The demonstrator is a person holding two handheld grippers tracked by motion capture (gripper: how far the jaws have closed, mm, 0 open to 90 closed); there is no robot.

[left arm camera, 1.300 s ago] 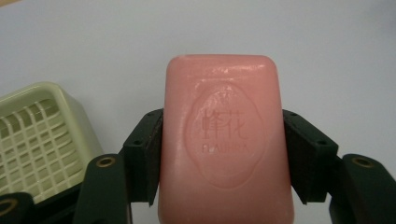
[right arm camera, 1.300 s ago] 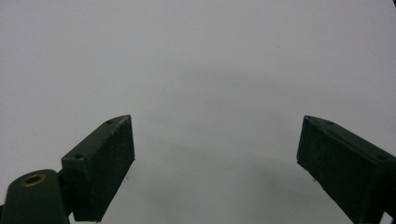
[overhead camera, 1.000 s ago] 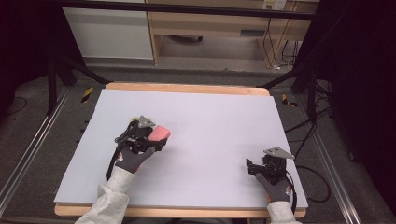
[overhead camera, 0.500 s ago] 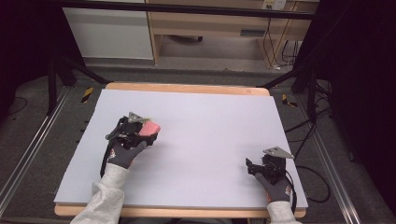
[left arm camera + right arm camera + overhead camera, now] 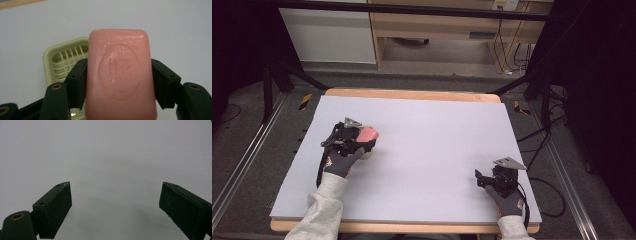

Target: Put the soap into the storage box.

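The pink soap bar point(image 5: 121, 75) is clamped by its long sides between the two black jaws of the left hand-held gripper point(image 5: 120, 83), held over the left part of the pale desk point(image 5: 427, 150), with a pale green soap dish point(image 5: 65, 58) with a slatted grid lying just behind and below it on the desk. In the high view the soap bar point(image 5: 368, 134) shows just ahead of the gloved left hand point(image 5: 341, 161). Well apart, near the desk's front right corner, the right hand-held gripper point(image 5: 115, 207) rests with its jaws spread wide and nothing between them
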